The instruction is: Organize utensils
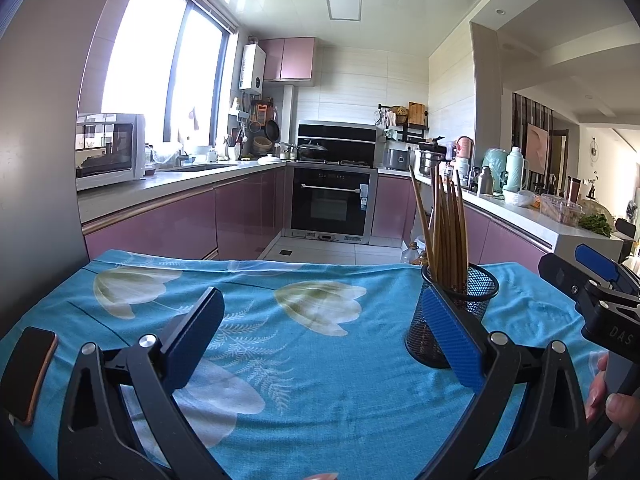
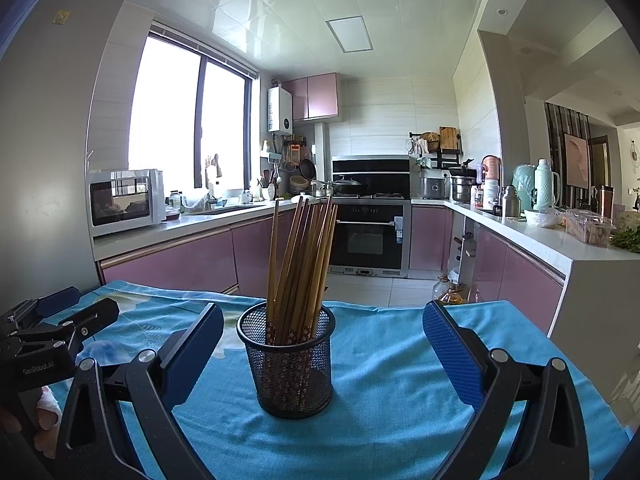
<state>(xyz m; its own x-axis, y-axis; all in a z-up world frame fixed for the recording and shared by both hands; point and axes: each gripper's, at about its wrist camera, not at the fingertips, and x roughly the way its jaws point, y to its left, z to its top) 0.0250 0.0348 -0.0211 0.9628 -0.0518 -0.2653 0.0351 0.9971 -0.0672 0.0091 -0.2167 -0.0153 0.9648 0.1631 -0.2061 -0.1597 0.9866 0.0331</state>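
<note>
Between the wide-parted jaws of the right gripper (image 2: 323, 354), which grasp nothing, stands a black mesh holder (image 2: 286, 360) on the worktop, upright and untouched by either blue pad. A bundle of brown chopsticks (image 2: 302, 264) rises from it, leaning slightly rightward and fanning at the tips. The left gripper (image 1: 322, 340) hovers to the left, its jaws likewise spread and empty, with the holder just behind its right pad. A blue cloth with pale flower prints (image 2: 400, 364) covers the worktop. At the near left edge lies a dark phone (image 1: 30, 374). No loose utensils show on the cloth in either view, so the sorting appears finished or nearly so; whether anything remains outside the pictures cannot be told. Beyond, far off, is a kitchen with pink cabinets, an oven (image 1: 334, 206) and a microwave (image 1: 108, 150).
</note>
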